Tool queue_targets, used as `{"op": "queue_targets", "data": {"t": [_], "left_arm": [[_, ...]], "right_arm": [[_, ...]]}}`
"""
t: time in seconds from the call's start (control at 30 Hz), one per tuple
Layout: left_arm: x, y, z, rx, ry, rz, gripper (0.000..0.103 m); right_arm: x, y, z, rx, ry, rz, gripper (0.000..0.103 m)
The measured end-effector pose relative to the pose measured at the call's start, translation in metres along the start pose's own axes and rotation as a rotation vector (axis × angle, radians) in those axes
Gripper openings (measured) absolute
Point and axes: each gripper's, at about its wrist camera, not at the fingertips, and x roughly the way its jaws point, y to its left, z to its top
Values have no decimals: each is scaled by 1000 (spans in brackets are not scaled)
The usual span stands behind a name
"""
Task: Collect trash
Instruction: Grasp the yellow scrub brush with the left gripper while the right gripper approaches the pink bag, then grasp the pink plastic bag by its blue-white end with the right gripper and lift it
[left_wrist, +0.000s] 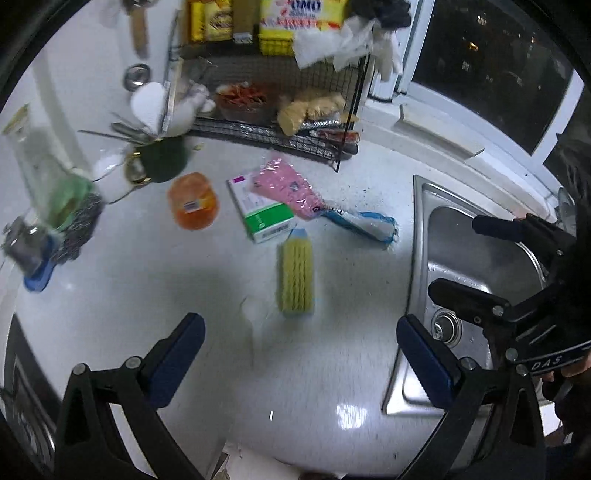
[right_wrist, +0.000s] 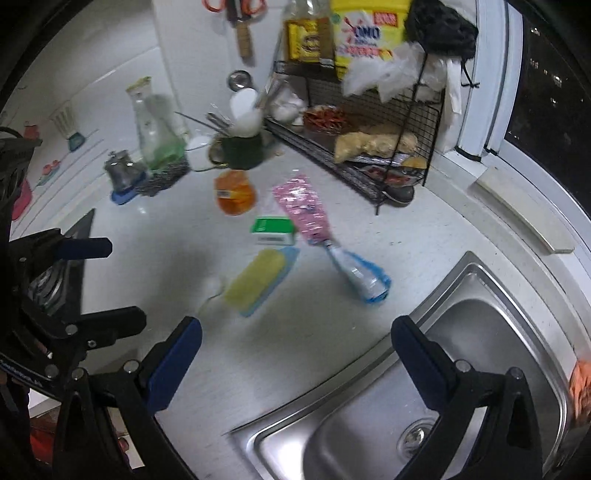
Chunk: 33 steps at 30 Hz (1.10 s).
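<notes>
Trash lies on the white counter: a yellow ridged wrapper on blue backing (left_wrist: 295, 277) (right_wrist: 258, 278), a green and white carton (left_wrist: 263, 210) (right_wrist: 273, 229), a pink packet (left_wrist: 288, 186) (right_wrist: 303, 207), a blue and white wrapper (left_wrist: 364, 224) (right_wrist: 360, 275) and an orange plastic cup (left_wrist: 192, 201) (right_wrist: 235, 192). My left gripper (left_wrist: 301, 356) is open and empty, above the counter just short of the yellow wrapper. My right gripper (right_wrist: 295, 356) is open and empty at the sink's edge; it also shows in the left wrist view (left_wrist: 461, 258).
A steel sink (right_wrist: 491, 332) (left_wrist: 421, 229) lies to the right. A black wire rack (left_wrist: 280, 129) (right_wrist: 369, 177) with food stands at the back. A green mug (left_wrist: 162, 158), a glass carafe (right_wrist: 155, 125) and scourers (left_wrist: 74, 229) stand at the left. A stove (right_wrist: 77, 236) is at far left.
</notes>
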Motion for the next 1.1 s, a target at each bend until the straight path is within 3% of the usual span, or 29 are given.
{"op": "queue_targets", "data": {"t": [0.37, 0.5, 0.63, 0.7, 0.8, 0.93, 1.1], "left_arm": [[108, 5, 41, 25, 121, 0, 102], [135, 7, 44, 18, 157, -12, 90], [151, 9, 45, 0, 186, -22, 66], [151, 6, 45, 27, 181, -12, 61], [147, 5, 47, 22, 182, -16, 35], [137, 3, 38, 20, 185, -19, 35], [105, 23, 30, -56, 160, -25, 35]], "right_arm": [[69, -65, 15, 61, 95, -17, 102], [88, -76, 16, 40, 108, -34, 102], [102, -85, 16, 38, 128, -14, 102], [106, -88, 17, 40, 134, -9, 102], [109, -91, 20, 39, 142, 8, 102], [117, -90, 28, 13, 131, 57, 102], [130, -78, 43, -48, 133, 117, 102]]}}
